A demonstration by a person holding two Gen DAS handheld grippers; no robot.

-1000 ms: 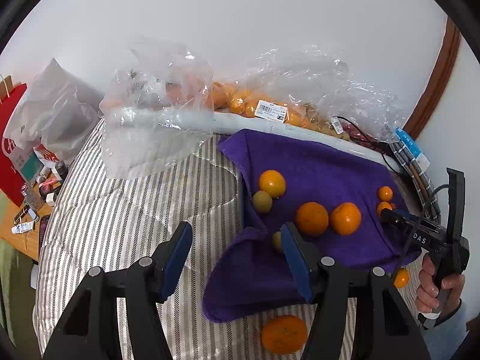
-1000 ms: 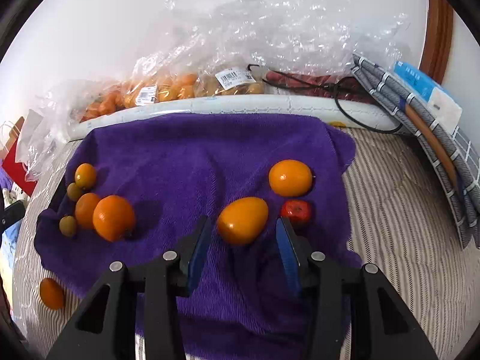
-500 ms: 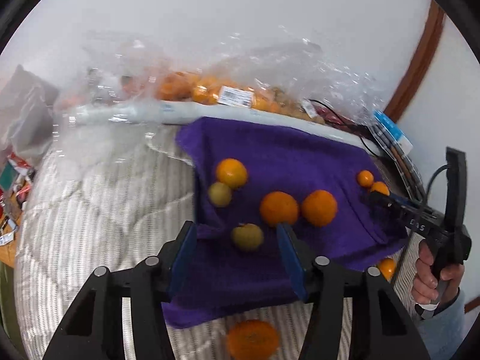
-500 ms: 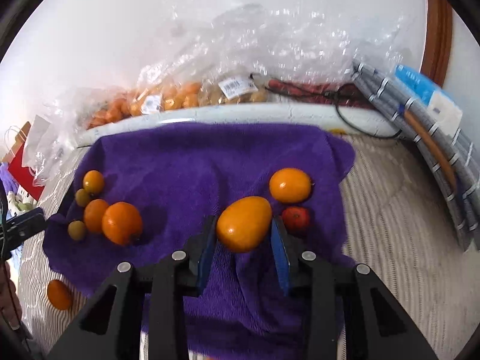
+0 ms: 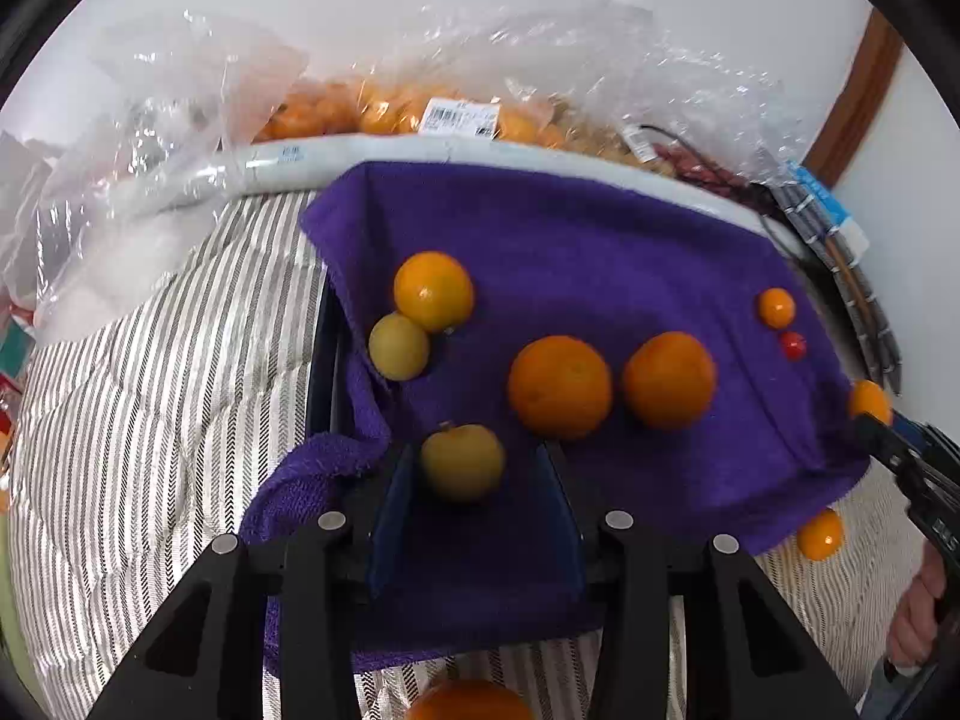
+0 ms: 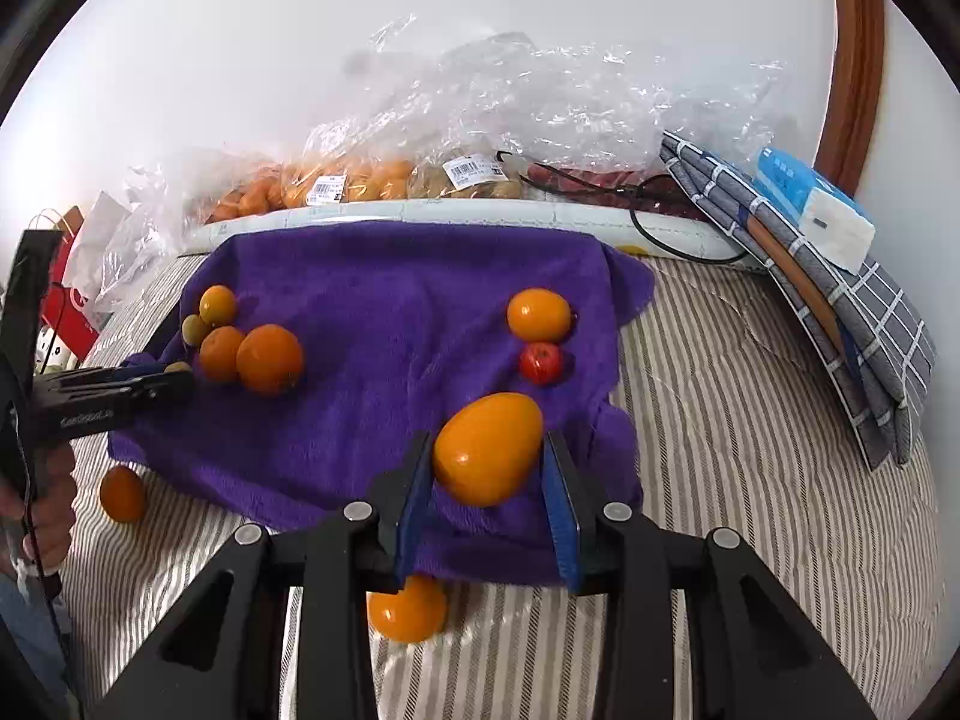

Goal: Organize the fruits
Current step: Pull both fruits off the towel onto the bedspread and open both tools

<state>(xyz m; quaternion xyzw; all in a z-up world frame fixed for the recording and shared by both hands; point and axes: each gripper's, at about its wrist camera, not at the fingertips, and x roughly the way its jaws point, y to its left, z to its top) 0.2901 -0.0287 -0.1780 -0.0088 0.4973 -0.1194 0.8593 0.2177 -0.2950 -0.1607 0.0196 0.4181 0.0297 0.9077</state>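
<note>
While we look along the left tongs [image 5: 474, 480], their blue-padded fingers stand apart on either side of a small yellow-green round fruit [image 5: 462, 462] that lies on the purple terry towel [image 5: 600, 252]; a gap shows at each side of the fruit, so the tongs are wide and grip nothing. Just beyond sit two large round oranges [image 5: 560, 387] side by side. Farther left, a smaller glossy orange citrus [image 5: 433, 291] touches a second yellow-green fruit [image 5: 398, 346]. At the far right of the towel we see a small orange fruit [image 5: 776, 308] and a tiny red tomato [image 5: 793, 345] near it. One more orange [image 5: 819, 534] rests on the striped grey bed cover [image 5: 150, 420] off the towel's near right edge. Clear plastic bags of oranges [image 5: 390, 114] line the far wall.

From the right wrist view, we find the right tongs [image 6: 486, 480] closed narrowly on an egg-shaped glossy orange fruit [image 6: 487, 449], both blue pads pressed to its sides, over the towel's near edge. Beyond it lie the red tomato [image 6: 540, 362] and, touching it, the small orange fruit [image 6: 538, 315]. At the left, the left tongs [image 6: 174, 381] reach toward the cluster of oranges [image 6: 269, 358]. Another orange [image 6: 408, 609] lies on the bed cover beneath the right tongs. A folded grey checked cloth [image 6: 840, 300] leans at the right.
</note>
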